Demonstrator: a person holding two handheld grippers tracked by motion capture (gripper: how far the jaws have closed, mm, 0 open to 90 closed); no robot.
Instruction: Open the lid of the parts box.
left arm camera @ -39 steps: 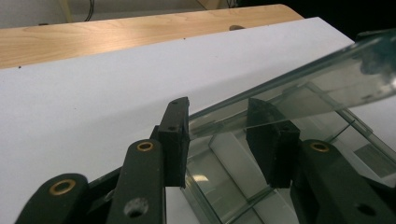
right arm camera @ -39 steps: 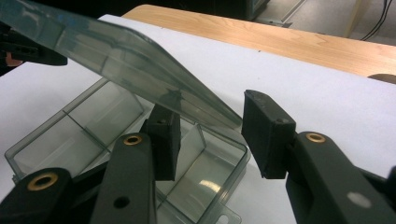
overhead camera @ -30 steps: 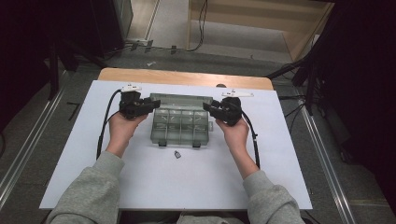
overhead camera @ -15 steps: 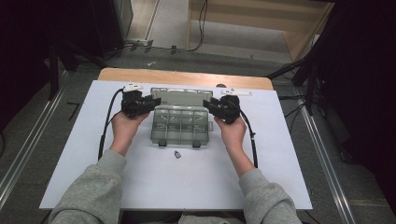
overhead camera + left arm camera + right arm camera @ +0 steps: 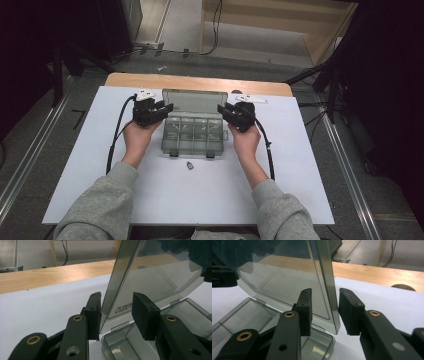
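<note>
- White worktop (image 5: 150, 200) with a wooden strip along its far edge, dark room around it, and the landmark is the clear compartment box (image 5: 192, 135) sitting mid-worktop with its lid (image 5: 195, 102) hinged up at the far side.
- Nearest the person, just in front of the box, lies a small dark part (image 5: 190, 165). Too small to tell what it is. If the box gets dragged toward the person it could get knocked or pushed off.
- Left tongs (image 5: 116, 312) at the box's left end: parted, straddling the lid's side edge, one pad close to it but not clamped as far as I can see. Close off-centre and the lid probably twists.
- Right tongs (image 5: 324, 310) at the box's right end: same deal, parted around the other side edge, nothing gripped.
- If one side squeezes or pushes sooner than the other, I'd guess the lid racks on its hinges or the light box skids.
- Slick smooth plastic, so pads could slip and let the lid flop or slam.
- Beyond the box the worktop ends, so a hard shove risks sending it that way.
</note>
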